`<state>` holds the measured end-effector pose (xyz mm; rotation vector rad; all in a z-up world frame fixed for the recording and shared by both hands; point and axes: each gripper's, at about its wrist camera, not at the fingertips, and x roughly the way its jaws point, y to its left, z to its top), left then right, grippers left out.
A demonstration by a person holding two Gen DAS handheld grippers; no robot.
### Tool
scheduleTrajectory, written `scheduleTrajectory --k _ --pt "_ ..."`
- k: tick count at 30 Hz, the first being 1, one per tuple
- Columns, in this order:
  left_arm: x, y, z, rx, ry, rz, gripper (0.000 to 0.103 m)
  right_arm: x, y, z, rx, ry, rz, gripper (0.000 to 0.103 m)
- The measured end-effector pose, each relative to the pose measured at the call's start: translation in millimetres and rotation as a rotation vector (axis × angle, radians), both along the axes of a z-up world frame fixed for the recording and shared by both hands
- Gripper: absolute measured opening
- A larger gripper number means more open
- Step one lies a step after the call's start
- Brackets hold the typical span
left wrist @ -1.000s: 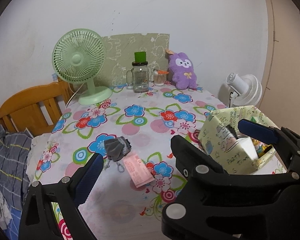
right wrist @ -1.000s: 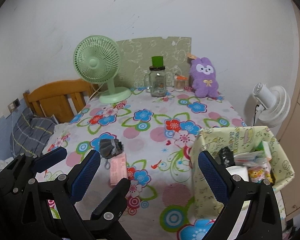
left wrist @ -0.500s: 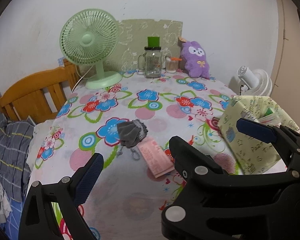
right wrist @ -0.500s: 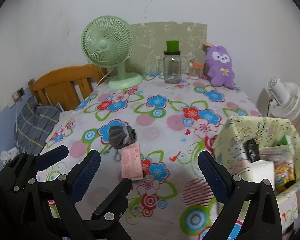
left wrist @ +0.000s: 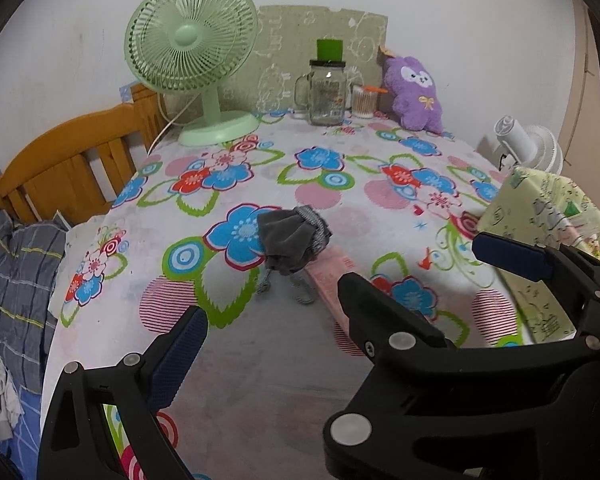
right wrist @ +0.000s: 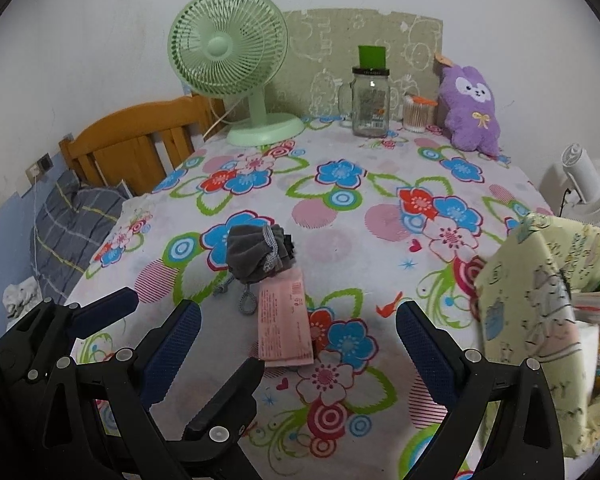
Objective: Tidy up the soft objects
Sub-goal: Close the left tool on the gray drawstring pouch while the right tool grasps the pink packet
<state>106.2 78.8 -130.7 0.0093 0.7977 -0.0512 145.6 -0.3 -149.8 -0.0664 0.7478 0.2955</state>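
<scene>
Right now both my grippers hover over the near end of the table, empty — my left gripper [left wrist: 340,284] has its fingers spread wide, and my right gripper [right wrist: 298,336] is just as wide apart. Just past them a pink tissue pack [right wrist: 285,322] lies flat on the flowered tablecloth [right wrist: 384,184]. Touching its far end sits a grey drawstring pouch [right wrist: 256,254], crumpled, its cord loops trailing toward me. To my right stands a pale yellow-green storage box [right wrist: 540,280], stuffed with odds and ends. Farther back — well apart from the pouch — a green desk fan [left wrist: 192,46], a glass mug jar [left wrist: 327,94] and a purple plush bunny [left wrist: 416,94] line the wall.
</scene>
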Motion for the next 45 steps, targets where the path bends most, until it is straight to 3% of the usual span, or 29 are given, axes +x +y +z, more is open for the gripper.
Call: scheduleTrajectory --k 10,17,25,31,33,35,45 --pt "17.0 13.5 -22.9 0.005 0.069 0.03 0.098 22.7 15.0 -25.5 -0.016 0.062 0.019 0.094" --pt "25.4 18.4 -35.5 -0.003 0.1 0.036 0.098 35.0 21.9 -38.2 -0.035 0.121 0.038 0.075" --pt "30.6 21.2 -44.0 -0.002 0.12 0.038 0.098 42.2 25.3 -47.6 -0.049 0.143 0.035 0.07" --pt "30.7 22.2 -46.4 -0.002 0.123 0.04 0.098 44.8 27.9 -51.8 -0.067 0.151 0.044 0.059" --pt "30.6 22.1 -46.4 0.001 0.123 0.04 0.098 45.0 28.3 -51.9 -0.072 0.155 0.048 0.047" --pt "30.6 21.6 -46.2 0.004 0.124 0.044 0.098 44.5 27.9 -51.5 -0.075 0.158 0.05 0.043" --pt "28.7 10.1 -39.1 0.036 0.111 0.037 0.098 39.0 15.9 -44.6 -0.054 0.16 0.039 0.042"
